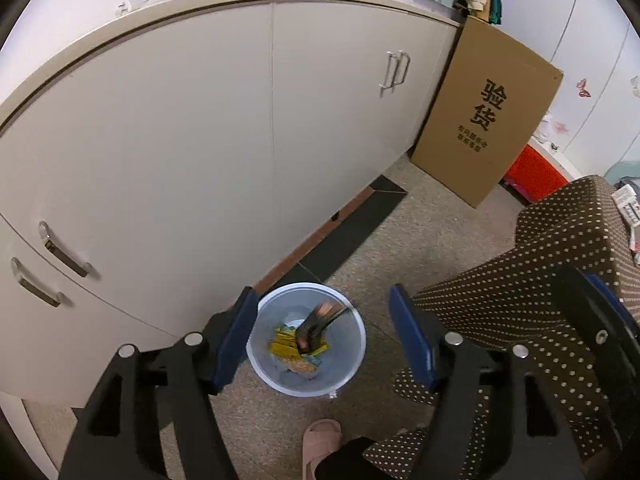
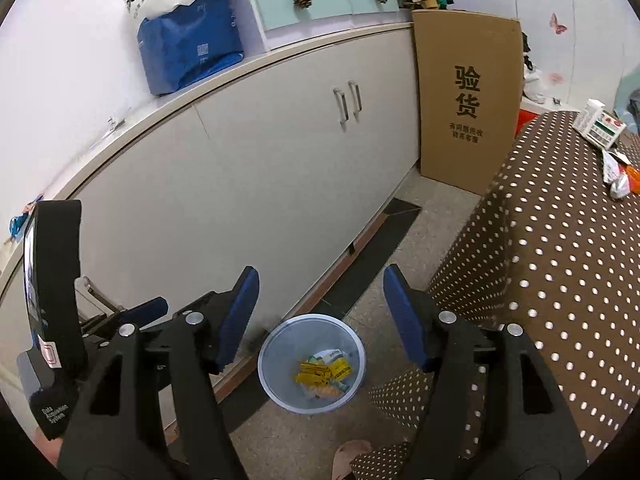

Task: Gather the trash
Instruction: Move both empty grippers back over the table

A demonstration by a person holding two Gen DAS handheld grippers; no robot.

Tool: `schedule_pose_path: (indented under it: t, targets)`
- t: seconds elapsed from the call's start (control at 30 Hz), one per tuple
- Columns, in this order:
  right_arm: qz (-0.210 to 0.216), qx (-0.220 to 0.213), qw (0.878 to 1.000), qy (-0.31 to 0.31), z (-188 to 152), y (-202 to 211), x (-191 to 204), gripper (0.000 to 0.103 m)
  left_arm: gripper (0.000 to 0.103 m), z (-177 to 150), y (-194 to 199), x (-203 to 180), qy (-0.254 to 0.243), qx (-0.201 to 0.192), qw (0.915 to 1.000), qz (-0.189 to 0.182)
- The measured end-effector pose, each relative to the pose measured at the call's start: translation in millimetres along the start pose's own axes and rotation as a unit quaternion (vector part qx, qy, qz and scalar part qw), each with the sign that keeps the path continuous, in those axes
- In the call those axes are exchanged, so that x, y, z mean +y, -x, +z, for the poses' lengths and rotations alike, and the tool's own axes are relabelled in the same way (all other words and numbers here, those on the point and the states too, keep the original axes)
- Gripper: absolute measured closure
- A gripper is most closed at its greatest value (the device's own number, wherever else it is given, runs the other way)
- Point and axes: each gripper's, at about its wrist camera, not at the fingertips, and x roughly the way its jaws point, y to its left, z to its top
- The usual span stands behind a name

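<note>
Both hand-held grippers hang over the waste bin on the floor, just beside the cabinet front.

Left hand-held gripper: jaws apart, nothing between the blue pads. Seen thru the gap, a dark blurred wrapper is at the bin's mouth, above the trash already inside; can't tell if it touches anything.

Right hand-held gripper: jaws apart too, empty. The bin shows between its fingers, w/ yellow packets at the bottom.

In the right wrist view the left gripper's black body sits at the left edge, near the cabinet.

Right side: surface w/ brown dotted cloth, hanging close to the bin. On its far part a white box and crumpled wrappers, well apart from the bin.

Far: cardboard sheet leaning upright at the cabinet's end. Blue bag on the cabinet top. Pink slipper at the near edge, near the bin.
</note>
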Motion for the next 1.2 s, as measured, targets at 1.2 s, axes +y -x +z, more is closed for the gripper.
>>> schedule_pose_path:
  t: [1.2]
  targets:
    - [-0.060,-0.104,0.990,-0.075,-27.2,215.2,-133.5,0.032,0.030,-61.9,182.7,-179.0,-0.110,-0.136,0.9811,-0.083]
